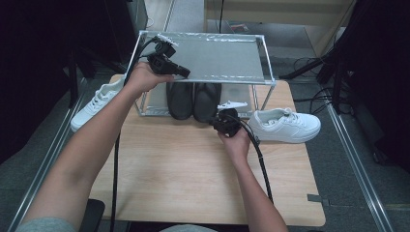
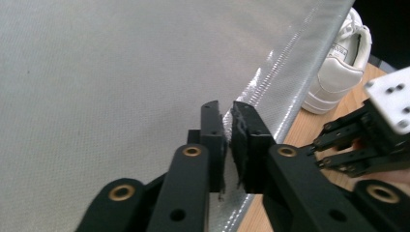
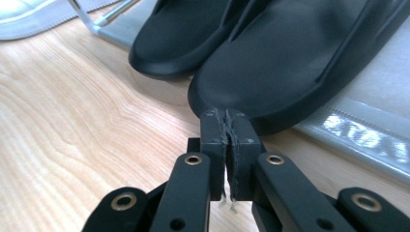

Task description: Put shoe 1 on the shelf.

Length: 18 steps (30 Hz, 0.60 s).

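Note:
Two black slippers lie side by side on the lower shelf of a metal-framed rack. My right gripper is low on the table in front of them. In the right gripper view its jaws are shut with nothing between them, and the tips touch the edge of the nearer slipper. The other slipper lies to its left. My left gripper hovers over the front left of the rack's grey top shelf, its jaws shut on nothing.
One white sneaker stands on the wooden table to the right of the rack, also seen in the left gripper view. Another white sneaker lies at the table's left edge. A dark floor and cables surround the table.

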Motion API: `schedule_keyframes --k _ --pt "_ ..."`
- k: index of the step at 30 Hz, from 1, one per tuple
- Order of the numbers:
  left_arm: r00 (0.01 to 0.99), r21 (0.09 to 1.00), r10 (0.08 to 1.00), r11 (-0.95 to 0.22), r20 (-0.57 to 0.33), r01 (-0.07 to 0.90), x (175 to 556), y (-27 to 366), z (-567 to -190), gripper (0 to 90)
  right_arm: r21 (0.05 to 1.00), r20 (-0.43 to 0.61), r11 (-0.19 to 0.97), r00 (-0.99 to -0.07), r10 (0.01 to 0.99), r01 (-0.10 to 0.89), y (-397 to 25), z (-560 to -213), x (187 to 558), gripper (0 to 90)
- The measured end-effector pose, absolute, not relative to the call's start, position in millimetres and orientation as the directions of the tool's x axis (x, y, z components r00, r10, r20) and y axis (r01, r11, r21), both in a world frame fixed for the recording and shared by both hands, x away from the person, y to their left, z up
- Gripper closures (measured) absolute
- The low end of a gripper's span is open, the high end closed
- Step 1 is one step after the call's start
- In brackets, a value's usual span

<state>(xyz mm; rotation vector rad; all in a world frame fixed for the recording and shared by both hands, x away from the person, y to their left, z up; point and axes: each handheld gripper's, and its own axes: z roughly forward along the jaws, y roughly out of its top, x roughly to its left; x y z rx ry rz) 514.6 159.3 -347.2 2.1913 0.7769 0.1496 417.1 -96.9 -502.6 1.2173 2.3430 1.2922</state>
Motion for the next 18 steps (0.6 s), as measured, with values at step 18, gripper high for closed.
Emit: schedule_keyframes --k 18 --pt "0.880 0.748 0.450 -0.529 -0.153 0.401 443.2 148.9 -325.4 48.5 0.816 0.256 0.240 -0.701 0.666 0.526 -153.4 -456.1 382.1 60.4"
